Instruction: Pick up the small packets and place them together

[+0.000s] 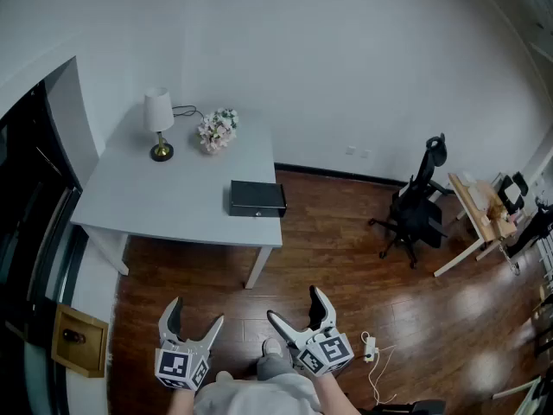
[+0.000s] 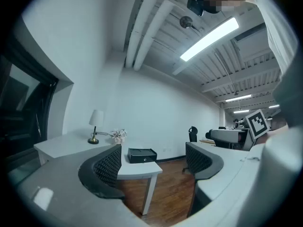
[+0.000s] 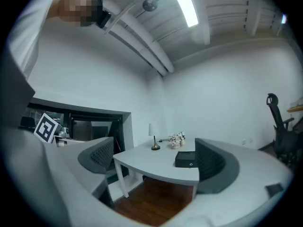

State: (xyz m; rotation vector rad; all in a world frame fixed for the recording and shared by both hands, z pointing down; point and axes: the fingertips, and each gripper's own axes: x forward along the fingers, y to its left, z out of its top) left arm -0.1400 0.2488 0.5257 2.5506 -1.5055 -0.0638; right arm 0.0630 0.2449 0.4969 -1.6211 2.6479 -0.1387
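Small packets cannot be made out in any view; whether any lie on the worktop cannot be told from here.

A dark wooden floor (image 1: 346,258) fills most of the room below white walls. On it, against the far wall, stands the pale grey worktop (image 1: 173,197) on white legs. To its right, well apart, are a black office chair (image 1: 417,210) and a light wooden desk (image 1: 479,210) with dark gear on it. A small wooden cabinet (image 1: 79,340) sits at the lower left edge of the head view.

Both grippers are held low and level in front of the person, well short of the worktop. The left gripper (image 1: 198,311) has its jaws apart with nothing between them; through the gap its own view shows only the distant worktop corner. The right gripper (image 1: 294,304) has its jaws spread wide, also empty.

On the worktop, a black box (image 1: 257,198) sits near the front right corner. At the back stand a table lamp (image 1: 159,124) with a white shade and, just beside it, a bunch of pale flowers (image 1: 217,130). A white power strip (image 1: 370,346) lies on the floor near the right gripper.
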